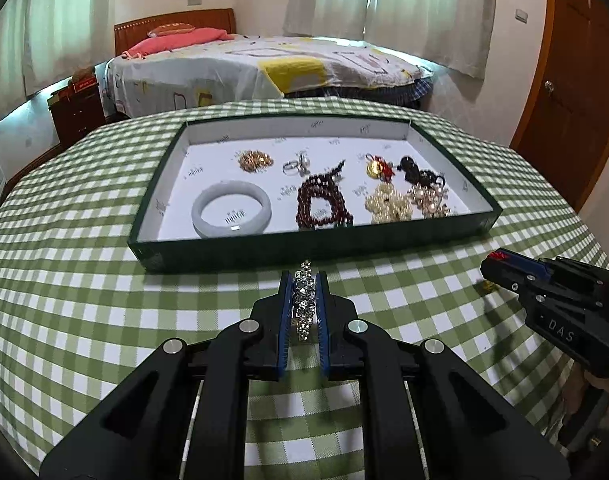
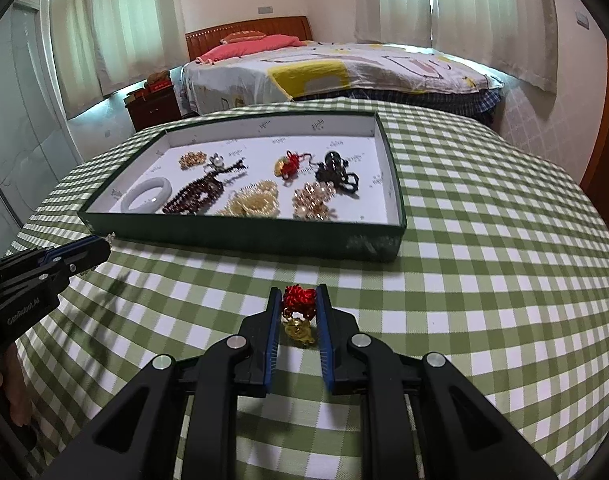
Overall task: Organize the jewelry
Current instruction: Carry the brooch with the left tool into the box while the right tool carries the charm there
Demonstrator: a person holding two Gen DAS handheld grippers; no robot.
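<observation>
Jewelry lies in the green-walled tray on the checked bench, and I carry two more pieces outside it. From the left inside the tray: a pale bangle, a gold cluster, a silver ring, dark red beads partly hidden behind the near wall, a red and gold charm, pearl clusters and black beads tangled together so I cannot separate them. My left gripper is pinched on a sparkly silver piece; its lower end blurs into the checks, and its shape is unclear. To the right, my right gripper is pressed on a red knot charm with a gold figure hanging below, too small to make out. Both hover near the tray's front wall.
</observation>
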